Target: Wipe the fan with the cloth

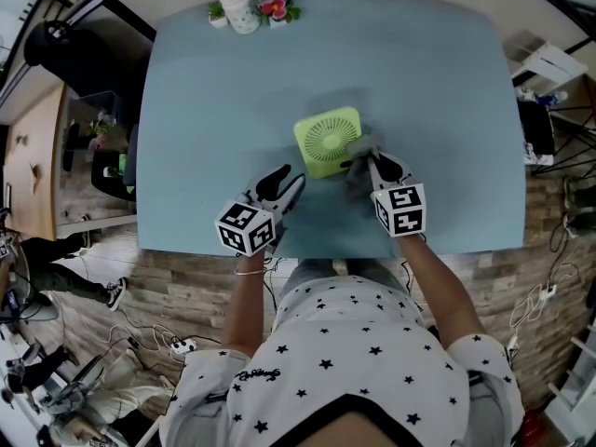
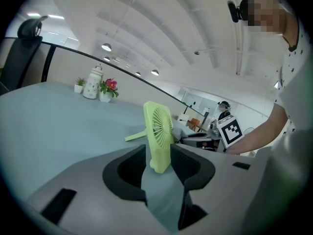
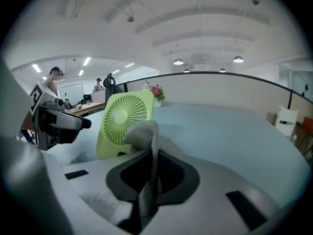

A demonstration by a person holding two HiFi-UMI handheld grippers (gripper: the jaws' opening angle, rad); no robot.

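Note:
A lime-green square fan (image 1: 326, 141) stands on the blue table (image 1: 438, 110), leaning on its rear stand. My left gripper (image 1: 291, 182) comes from the near left, its jaws shut on the fan's near left edge (image 2: 157, 124), which fills the gap between the pads (image 2: 132, 163). My right gripper (image 1: 365, 163) is shut on a grey cloth (image 1: 358, 147). The cloth (image 3: 144, 133) bunches out past the jaws and lies against the lower right of the fan's grille (image 3: 122, 116). In the right gripper view, my left gripper (image 3: 80, 124) shows at the fan's left.
A white jar and small flower pots (image 1: 247, 7) stand at the table's far edge. The table's near edge (image 1: 326, 252) lies just behind both grippers. A dark chair (image 1: 112, 170) and cables sit on the floor to the left.

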